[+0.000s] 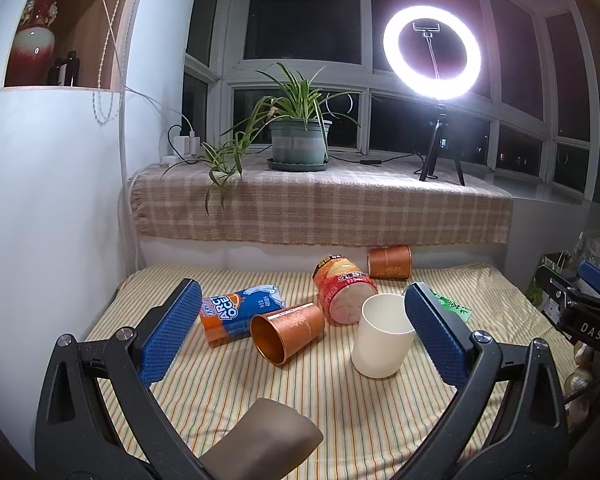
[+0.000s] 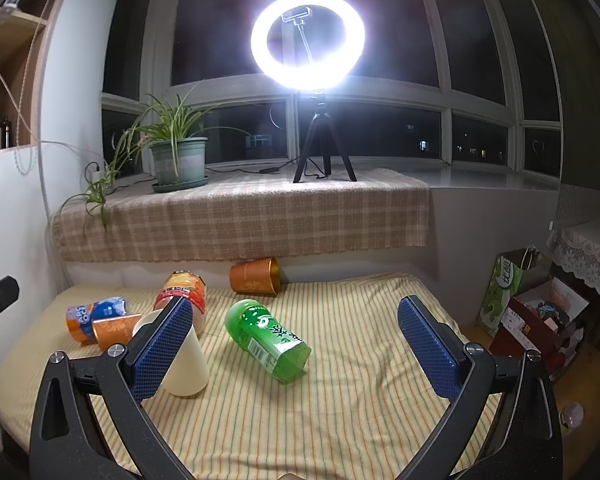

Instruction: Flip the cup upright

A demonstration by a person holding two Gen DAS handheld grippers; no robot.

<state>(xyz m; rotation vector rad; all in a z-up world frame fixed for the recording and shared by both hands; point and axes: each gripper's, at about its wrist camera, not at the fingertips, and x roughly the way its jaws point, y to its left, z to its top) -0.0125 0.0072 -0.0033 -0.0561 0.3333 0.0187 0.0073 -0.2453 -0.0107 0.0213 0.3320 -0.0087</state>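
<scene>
A cream cup (image 1: 382, 338) stands upright on the striped cloth, mouth up, just inside my left gripper's right finger. It also shows in the right wrist view (image 2: 184, 364), partly behind that gripper's left finger. A copper cup (image 1: 286, 332) lies on its side, mouth toward me; it shows in the right wrist view (image 2: 114, 332) too. A second copper cup (image 1: 390, 262) lies on its side at the back (image 2: 256, 278). My left gripper (image 1: 300, 328) is open and empty. My right gripper (image 2: 296, 344) is open and empty, above a lying green bottle (image 2: 268, 338).
A blue-orange can (image 1: 236, 314) and a red-orange container (image 1: 342, 294) lie on the striped cloth (image 1: 260, 380). A brown object (image 1: 268, 436) lies near me. A plant pot (image 1: 300, 142) and a ring light (image 1: 432, 52) stand on the sill. Boxes (image 2: 536, 320) sit at right.
</scene>
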